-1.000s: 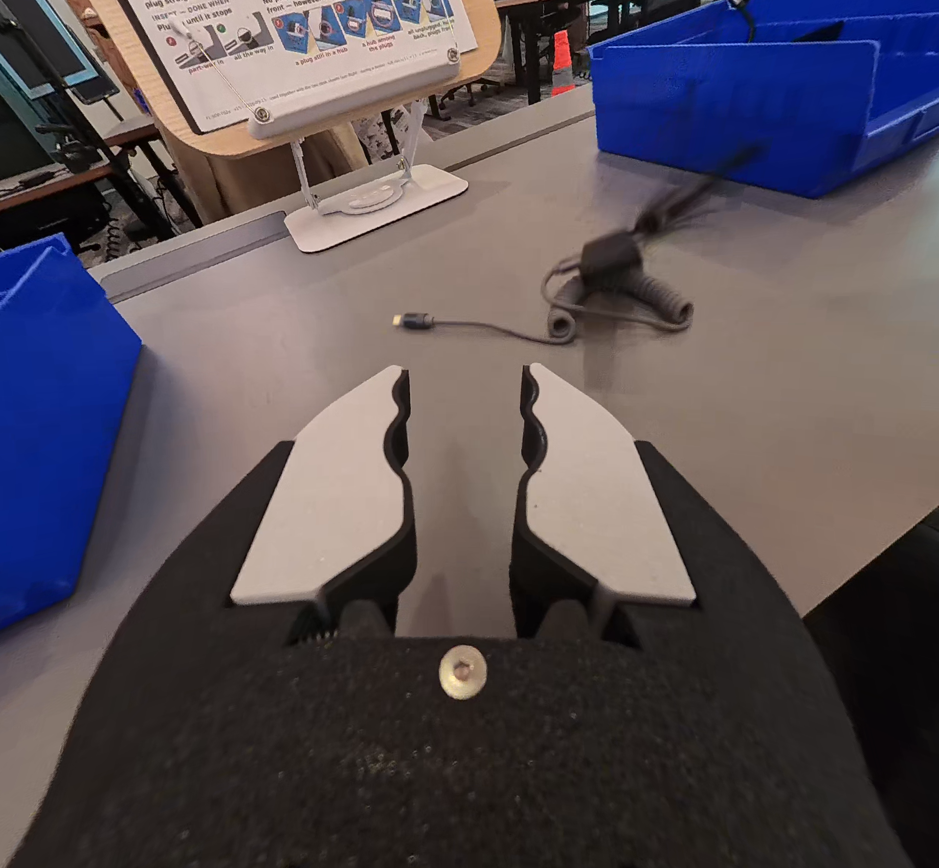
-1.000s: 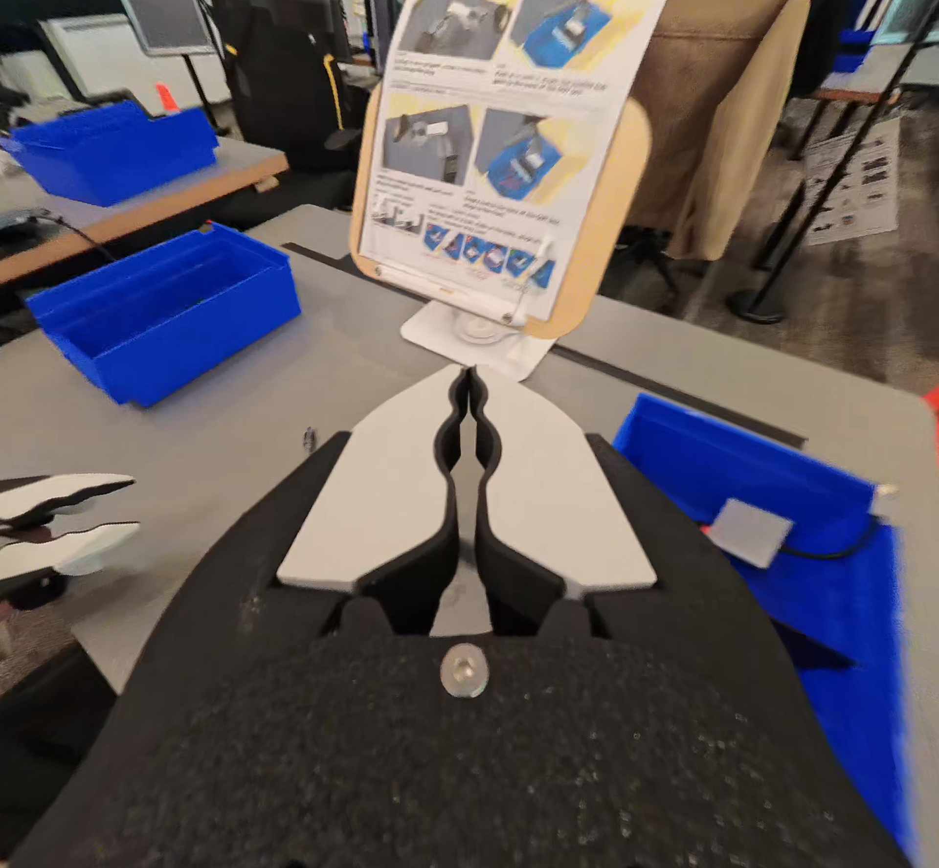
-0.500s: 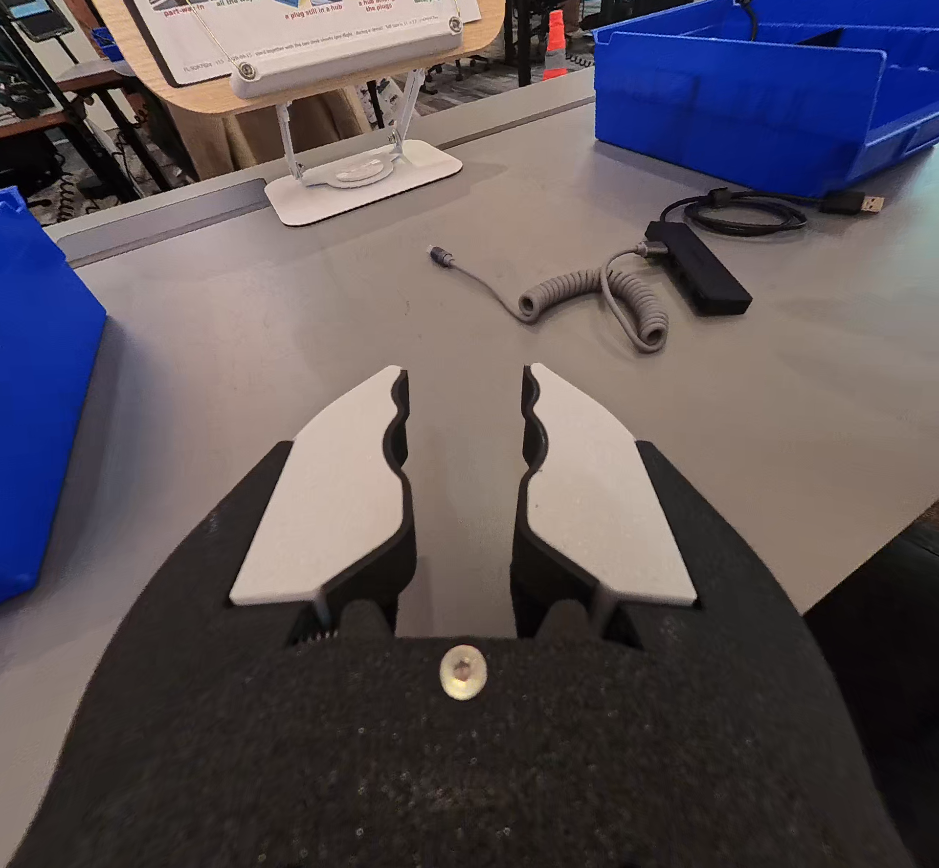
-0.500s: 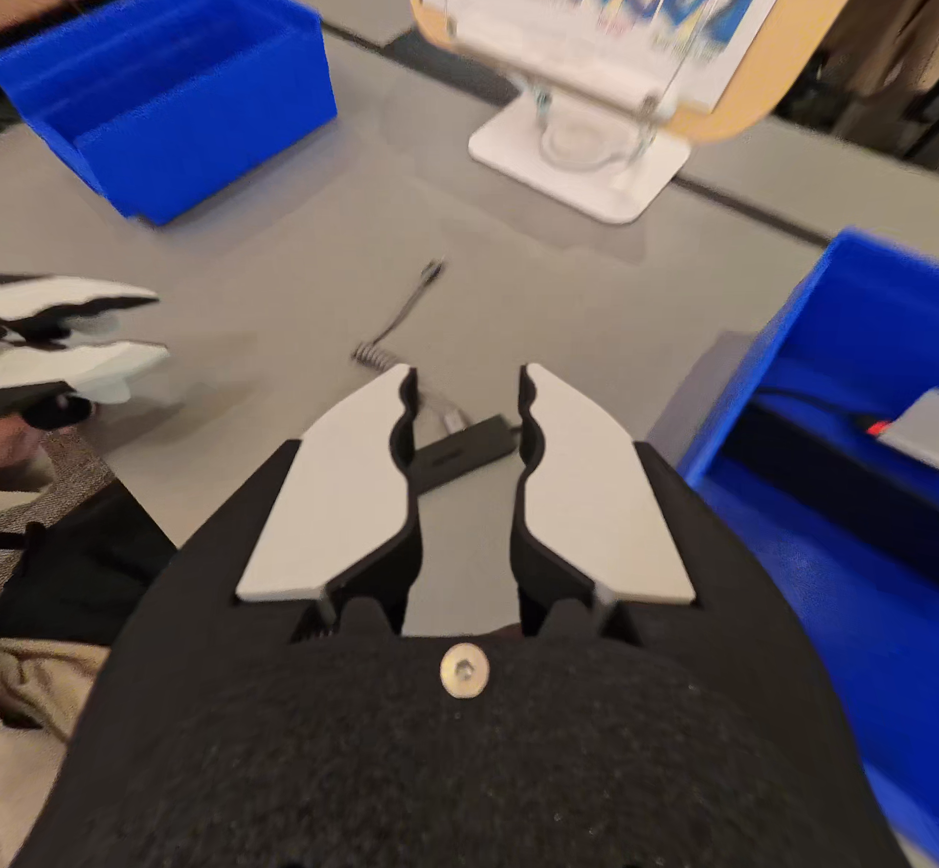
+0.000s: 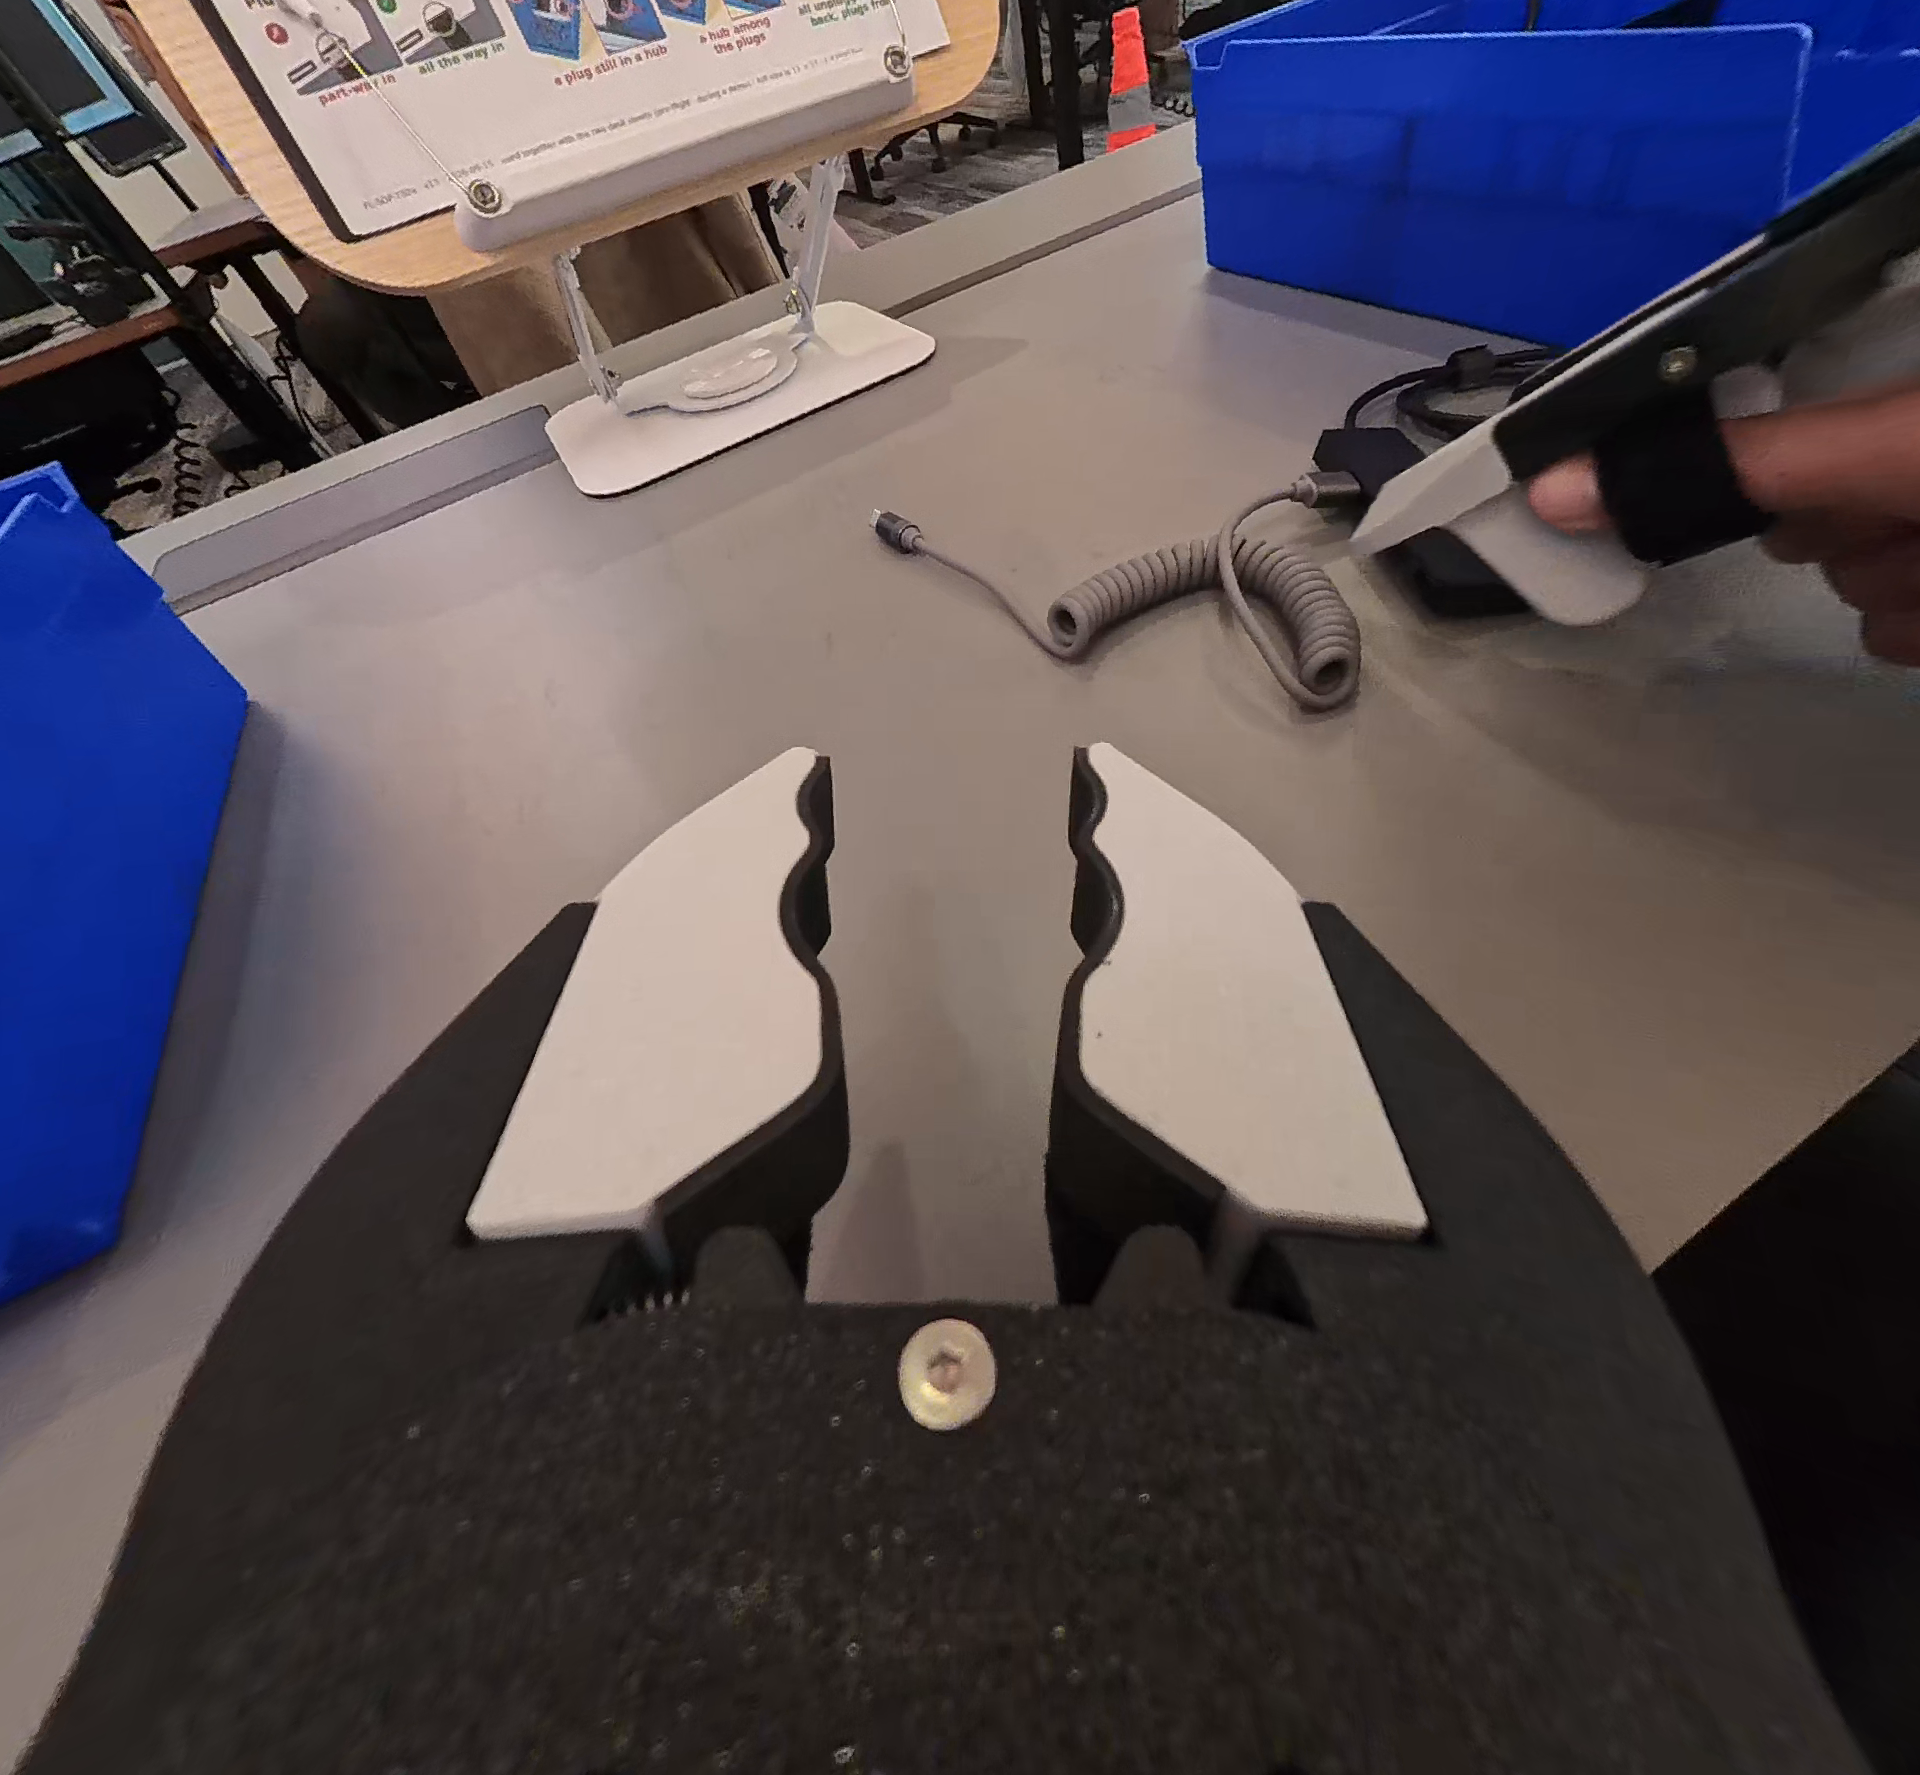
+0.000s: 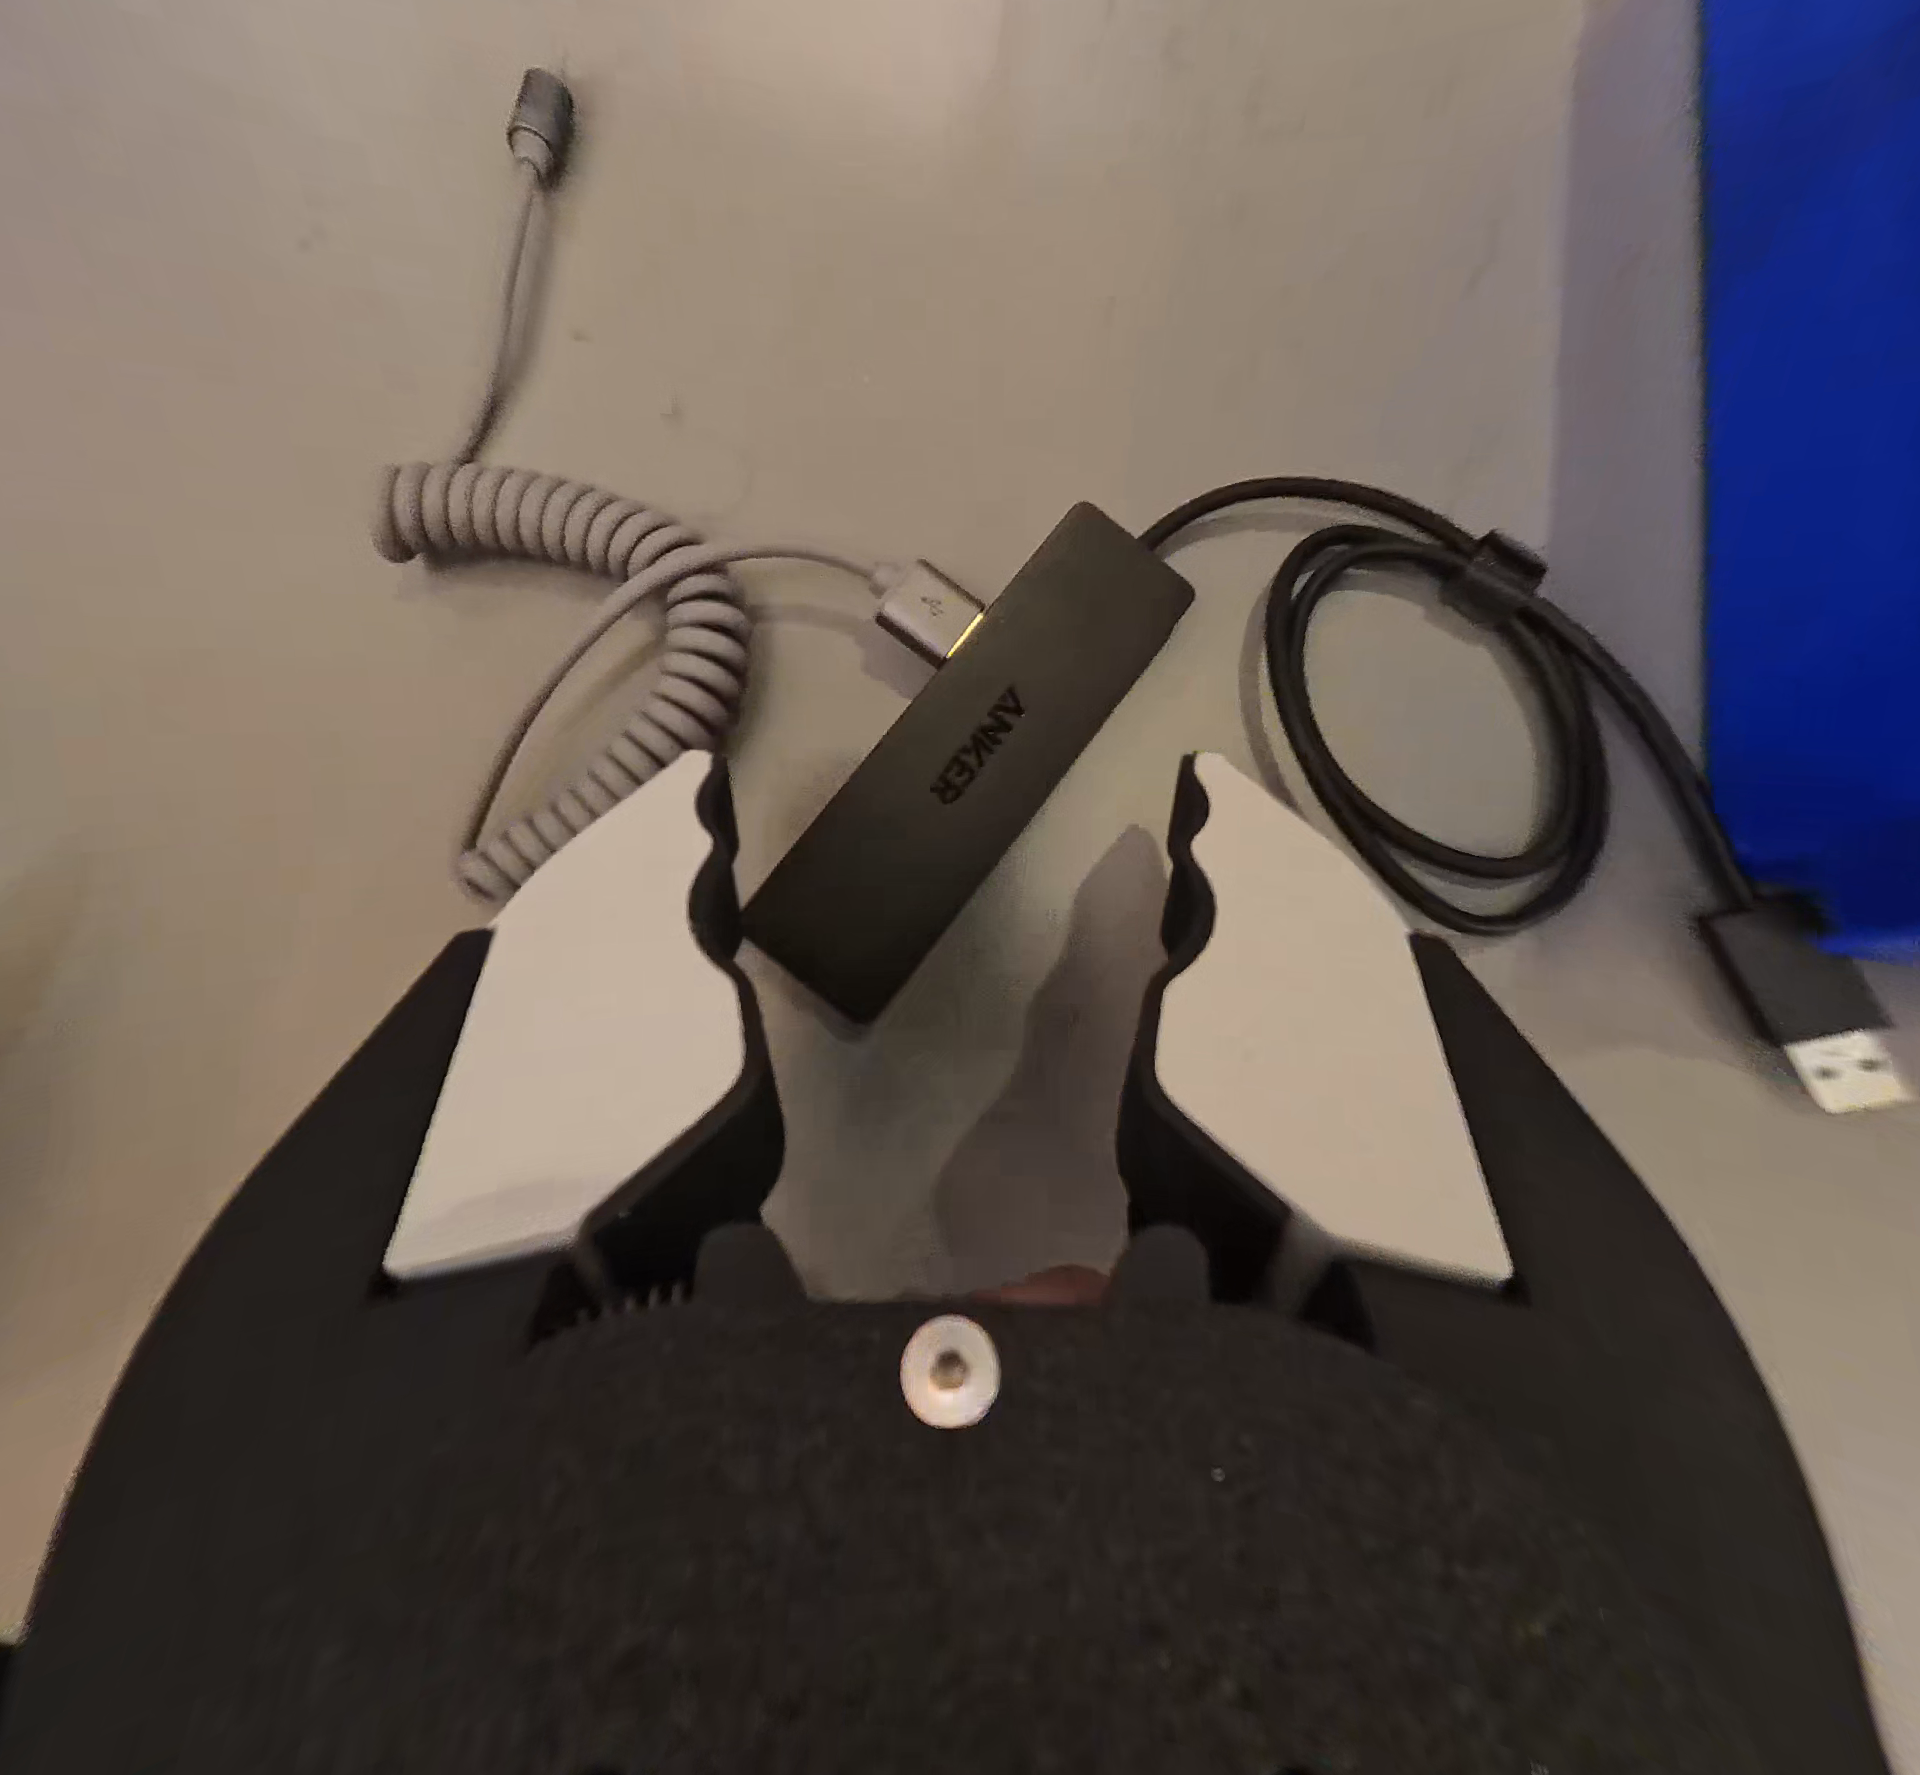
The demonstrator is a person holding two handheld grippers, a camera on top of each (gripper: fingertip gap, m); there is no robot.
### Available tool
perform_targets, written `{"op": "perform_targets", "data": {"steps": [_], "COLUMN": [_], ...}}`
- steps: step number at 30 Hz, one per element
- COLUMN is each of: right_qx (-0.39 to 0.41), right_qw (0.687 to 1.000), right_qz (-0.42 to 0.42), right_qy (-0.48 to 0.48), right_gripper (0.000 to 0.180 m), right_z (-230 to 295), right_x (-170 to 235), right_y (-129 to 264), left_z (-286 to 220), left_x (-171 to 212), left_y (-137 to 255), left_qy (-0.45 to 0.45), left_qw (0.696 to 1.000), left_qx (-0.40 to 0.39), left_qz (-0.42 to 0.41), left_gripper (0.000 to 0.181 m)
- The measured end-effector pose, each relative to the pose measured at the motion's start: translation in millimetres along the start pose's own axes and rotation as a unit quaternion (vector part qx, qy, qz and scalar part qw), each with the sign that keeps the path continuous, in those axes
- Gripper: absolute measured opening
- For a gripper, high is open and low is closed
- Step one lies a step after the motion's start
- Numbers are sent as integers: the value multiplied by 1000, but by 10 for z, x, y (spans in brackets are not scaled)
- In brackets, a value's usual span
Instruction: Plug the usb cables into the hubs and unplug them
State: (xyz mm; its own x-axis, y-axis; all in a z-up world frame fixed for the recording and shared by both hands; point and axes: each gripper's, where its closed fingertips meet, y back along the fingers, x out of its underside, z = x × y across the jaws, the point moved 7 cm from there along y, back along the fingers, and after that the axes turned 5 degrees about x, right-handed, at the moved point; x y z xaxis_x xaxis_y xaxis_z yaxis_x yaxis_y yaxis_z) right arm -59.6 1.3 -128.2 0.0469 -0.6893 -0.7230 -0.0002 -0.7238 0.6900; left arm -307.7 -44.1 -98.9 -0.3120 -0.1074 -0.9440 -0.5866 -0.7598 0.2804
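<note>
The black hub (image 6: 966, 769) lies skewed on the bench (image 6: 935, 167), its near end between the spread fingers of the released right tool (image 6: 954, 769). The grey coiled cable (image 6: 665, 572) sits plugged into its side. Closing on the angled body could twist it. Left tool (image 5: 951, 769) is released, well apart.

Right gripper (image 6: 954, 769) now points down over the black USB hub (image 6: 966, 759), jaws wider apart than a second ago, when they were nearly closed and aimed at the instruction stand. Hub and grey coiled cable (image 5: 1195, 598), blurred a second ago, lie sharp on the table. Right gripper enters the left wrist view at the right edge (image 5: 1371, 536), tips by the hub.
</note>
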Motion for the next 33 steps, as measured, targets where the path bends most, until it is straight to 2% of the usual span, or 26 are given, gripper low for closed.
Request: {"op": "perform_targets", "data": {"steps": [3,6,7,9,10,18,24,33], "right_qx": [3,15,9,-1,-11,-24,-29,8], "right_qw": [1000,999,999,999,999,998,993,980], "right_qz": [30,33,32,35,34,-14,-98,-186], "right_qy": [-8,8,13,23,28,49,57,66], "right_gripper": [83,78,71,38,34,34,33,33], "right_z": [-3,-1,-7,-39,-52,-94,-234,-1016], "right_x": [37,4,-7,-30,-32,-197,-832,-2044], "right_y": [-181,-221,-226,-220,-224,-124,417,1327], "left_z": [-2,4,7,15,17,6,10,86], "left_x": [-2,-4,-3,-3,-2,-2,1,11], "left_y": [1,6,7,7,7,7,2,17], "left_qy": [1,4,7,11,13,6,8,14], "left_qw": [1000,1000,1000,1000,1000,1000,1000,1000], "left_qx": [3,6,6,9,9,5,6,-7], "left_qz": [-1,-3,-4,-4,-4,-4,-2,-1], "left_gripper": [43,44,44,44,44,45,45,45]}}
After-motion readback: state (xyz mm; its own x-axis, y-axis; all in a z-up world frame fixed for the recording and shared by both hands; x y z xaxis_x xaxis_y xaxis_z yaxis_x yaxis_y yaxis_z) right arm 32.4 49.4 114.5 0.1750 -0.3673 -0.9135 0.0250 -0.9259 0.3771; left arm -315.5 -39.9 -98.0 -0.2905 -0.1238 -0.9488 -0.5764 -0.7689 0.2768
